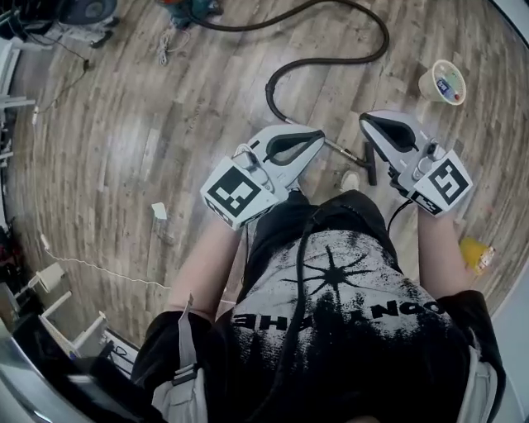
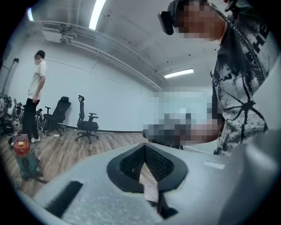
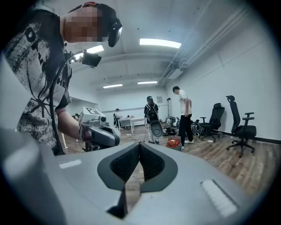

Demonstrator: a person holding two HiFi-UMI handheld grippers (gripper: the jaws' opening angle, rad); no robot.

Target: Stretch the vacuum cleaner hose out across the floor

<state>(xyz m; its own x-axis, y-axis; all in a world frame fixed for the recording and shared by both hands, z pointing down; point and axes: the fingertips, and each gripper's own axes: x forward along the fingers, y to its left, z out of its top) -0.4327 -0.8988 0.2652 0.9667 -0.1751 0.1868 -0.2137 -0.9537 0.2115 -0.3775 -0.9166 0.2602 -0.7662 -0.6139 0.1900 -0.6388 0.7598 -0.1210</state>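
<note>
The black vacuum hose runs from the cleaner at the top edge of the head view and loops back in a curve. It ends at a metal wand with a dark nozzle just in front of me. My left gripper and right gripper are held above the floor on either side of the wand, tips angled toward each other. Both are shut with nothing in them. The left gripper view shows the red and green cleaner low at the left.
A paper cup stands on the wooden floor at the right, with a yellow object near my right arm. A white scrap and a thin white cable lie at the left. People and office chairs stand farther off.
</note>
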